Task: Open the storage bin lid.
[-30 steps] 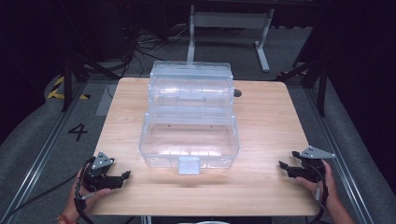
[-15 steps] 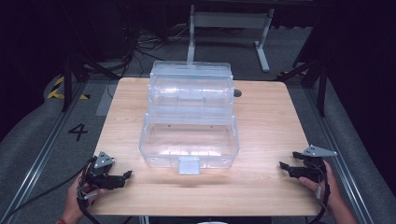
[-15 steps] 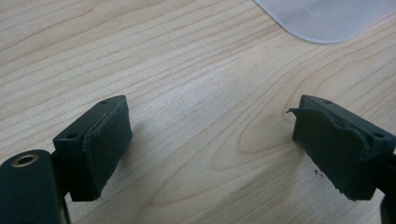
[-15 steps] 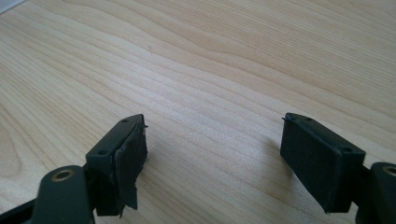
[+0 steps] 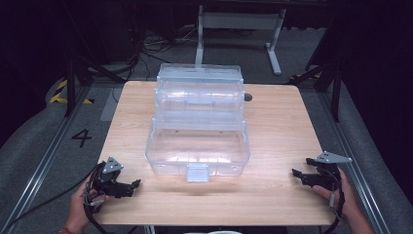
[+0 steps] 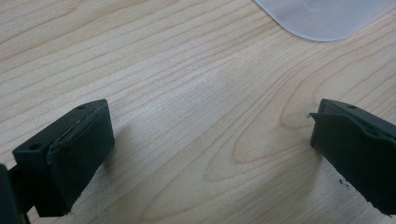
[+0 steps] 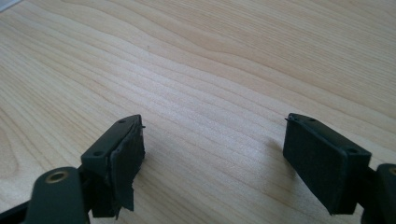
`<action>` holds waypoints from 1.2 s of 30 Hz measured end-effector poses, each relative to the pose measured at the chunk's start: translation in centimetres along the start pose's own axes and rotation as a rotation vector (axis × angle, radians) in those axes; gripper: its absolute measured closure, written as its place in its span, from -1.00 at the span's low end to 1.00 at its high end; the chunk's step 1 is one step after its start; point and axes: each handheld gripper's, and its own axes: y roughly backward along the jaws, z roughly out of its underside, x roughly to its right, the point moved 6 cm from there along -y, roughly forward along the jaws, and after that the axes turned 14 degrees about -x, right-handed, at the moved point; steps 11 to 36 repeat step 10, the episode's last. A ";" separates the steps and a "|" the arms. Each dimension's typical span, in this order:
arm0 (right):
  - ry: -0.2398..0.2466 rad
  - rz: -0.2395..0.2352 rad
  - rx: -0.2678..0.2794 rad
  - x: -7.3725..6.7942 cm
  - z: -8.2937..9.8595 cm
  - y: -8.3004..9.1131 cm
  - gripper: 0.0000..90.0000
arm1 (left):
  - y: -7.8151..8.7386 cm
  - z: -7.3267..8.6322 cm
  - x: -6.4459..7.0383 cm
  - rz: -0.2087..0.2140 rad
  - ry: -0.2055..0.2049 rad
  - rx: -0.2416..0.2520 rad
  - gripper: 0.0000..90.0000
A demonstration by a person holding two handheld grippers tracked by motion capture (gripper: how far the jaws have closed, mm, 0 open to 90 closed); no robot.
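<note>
- The left hand-held gripper has its two black jaws wide apart, nothing between them.
- Under them is the wooden bench.
- A clear box corner sits far off.

I see one clear plastic box with stepped tiers at table centre, upright, empty, its latch tab facing the near edge.

Over the last second the left claw has slid a little nearer the near edge of the surface and slightly rightward. The right claw has dropped back a touch toward the near-right corner.
</note>
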 end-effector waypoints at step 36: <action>-0.009 0.003 -0.007 0.1 0.0 0.0 -0.58 | -0.1 -0.2 0.0 0.000 0.008 0.006 -1.00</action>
